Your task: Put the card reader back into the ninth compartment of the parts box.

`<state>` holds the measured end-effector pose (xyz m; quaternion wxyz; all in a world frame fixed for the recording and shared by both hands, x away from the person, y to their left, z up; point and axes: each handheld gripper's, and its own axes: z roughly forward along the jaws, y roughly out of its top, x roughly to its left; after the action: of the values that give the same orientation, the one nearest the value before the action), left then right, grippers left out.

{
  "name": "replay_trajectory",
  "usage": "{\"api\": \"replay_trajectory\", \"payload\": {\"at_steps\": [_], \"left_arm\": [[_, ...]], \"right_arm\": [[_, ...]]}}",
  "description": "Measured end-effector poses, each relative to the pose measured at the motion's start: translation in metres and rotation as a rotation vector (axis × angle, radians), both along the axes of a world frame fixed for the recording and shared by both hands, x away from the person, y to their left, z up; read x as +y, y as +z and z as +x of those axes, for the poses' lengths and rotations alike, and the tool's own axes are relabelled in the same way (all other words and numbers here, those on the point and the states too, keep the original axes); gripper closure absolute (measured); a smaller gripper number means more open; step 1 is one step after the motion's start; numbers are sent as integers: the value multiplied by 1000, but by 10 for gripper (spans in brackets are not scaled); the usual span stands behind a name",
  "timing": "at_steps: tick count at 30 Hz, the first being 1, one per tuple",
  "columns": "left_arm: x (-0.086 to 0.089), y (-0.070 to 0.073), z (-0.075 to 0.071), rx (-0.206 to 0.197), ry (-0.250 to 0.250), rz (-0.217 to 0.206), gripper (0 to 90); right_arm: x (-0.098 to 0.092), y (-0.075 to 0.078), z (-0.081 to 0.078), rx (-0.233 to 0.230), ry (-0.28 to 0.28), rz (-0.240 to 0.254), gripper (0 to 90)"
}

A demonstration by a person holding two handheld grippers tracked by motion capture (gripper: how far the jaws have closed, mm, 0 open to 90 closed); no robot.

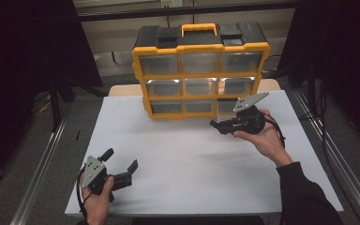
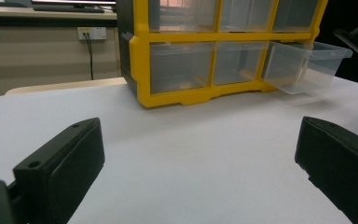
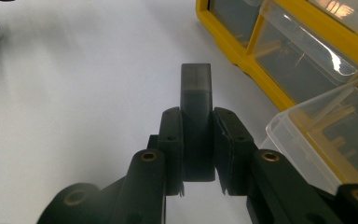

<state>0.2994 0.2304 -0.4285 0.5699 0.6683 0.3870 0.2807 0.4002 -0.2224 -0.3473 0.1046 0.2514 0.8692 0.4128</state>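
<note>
1. Yellow-framed organiser (image 1: pixel 200 70) with a black top, a yellow handle and clear plastic drawers stands at the far side of the white table (image 1: pixel 178 159); in the left gripper view the same cabinet (image 2: pixel 214 51) rises ahead of the jaws.
2. Left gripper (image 1: pixel 122 169), held in the person's left hand (image 1: pixel 96 199), sits low near the front edge of the table. Its jaws stand wide apart with nothing between them; in the left gripper view they flank bare white table (image 2: pixel 191 158).
3. Right gripper (image 1: pixel 218 125), held in the right hand (image 1: pixel 262 138), is just in front of the cabinet's bottom right corner, jaws pointing left across the table.
4. In the right gripper view the jaws of the right gripper (image 3: pixel 196 140) are clamped on a small dark grey block (image 3: pixel 196 107), which stands up between them and projects beyond their tips.
5. Bottom right drawer (image 2: pixel 307 65), clear plastic, is pulled partly out of the cabinet. In the right gripper view this open drawer (image 3: pixel 326 135) lies just to the right of the jaws, apart from the block.
</note>
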Motion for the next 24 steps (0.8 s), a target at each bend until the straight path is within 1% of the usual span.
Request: {"api": "replay_trajectory", "payload": {"at_steps": [6,13,14,19,24], "left_arm": [[0,0,0,0,1,-1,15],[0,0,0,-1,0,0,15],[0,0,0,-1,-1,6,15],[0,0,0,0,0,1,15],[1,0,0,-2,-1,3,15]], "right_arm": [[-4,2,3,7,-10,12,740],[-8,9,6,3,-24,-2,740],[-9,10,6,0,-24,-5,740],[-9,15,5,-18,-20,-11,740],[-10,18,6,-14,-23,-12,740]]}}
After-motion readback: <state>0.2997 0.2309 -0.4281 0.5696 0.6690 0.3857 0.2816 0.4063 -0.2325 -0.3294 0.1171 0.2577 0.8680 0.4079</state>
